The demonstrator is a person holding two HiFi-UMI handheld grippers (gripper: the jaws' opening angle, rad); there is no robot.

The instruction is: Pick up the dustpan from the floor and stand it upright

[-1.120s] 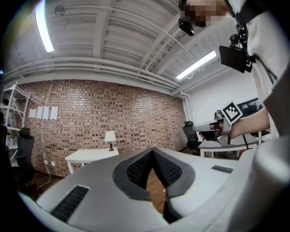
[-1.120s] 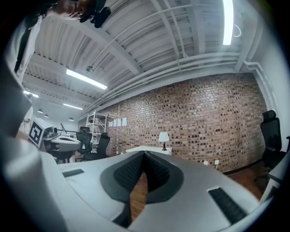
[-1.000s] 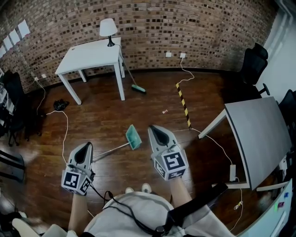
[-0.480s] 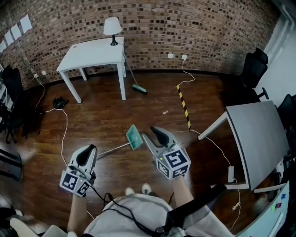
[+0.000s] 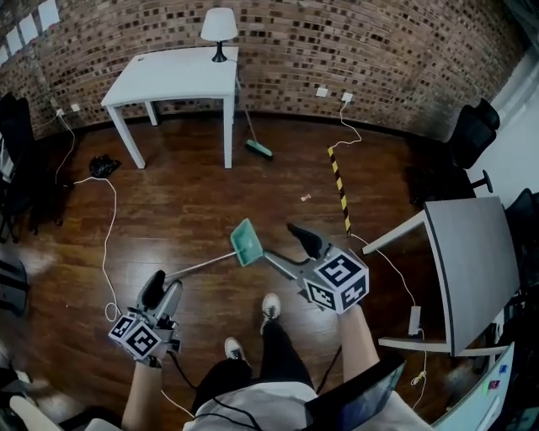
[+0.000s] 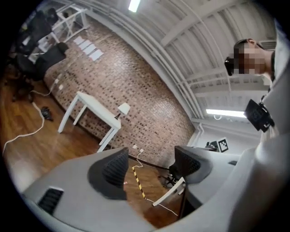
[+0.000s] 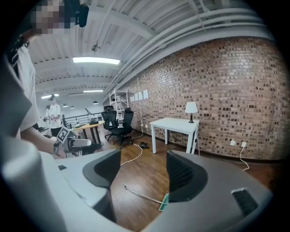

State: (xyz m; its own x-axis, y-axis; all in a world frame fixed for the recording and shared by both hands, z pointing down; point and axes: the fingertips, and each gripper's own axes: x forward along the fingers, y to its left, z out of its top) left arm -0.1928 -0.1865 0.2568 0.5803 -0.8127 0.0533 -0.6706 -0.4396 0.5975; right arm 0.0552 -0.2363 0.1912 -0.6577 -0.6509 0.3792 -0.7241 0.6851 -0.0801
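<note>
- Barely started, I judge: the dustpan lies flat on the floor, well out from the white bench on the person's side, untouched.
- The left tongs and right tongs are both opening with nothing between the jaws. Both are farther from the bench than the dustpan.
- Left to do: the grasp, the lift and the standing upright.
- Count: one dustpan, two tongs, one bench, one lamp on it, one broom against it.

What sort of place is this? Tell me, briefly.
Likely an office or studio workspace: black swivel office chairs, a grey rectangular desk, and a white square table by a red-brown brick wall.
</note>
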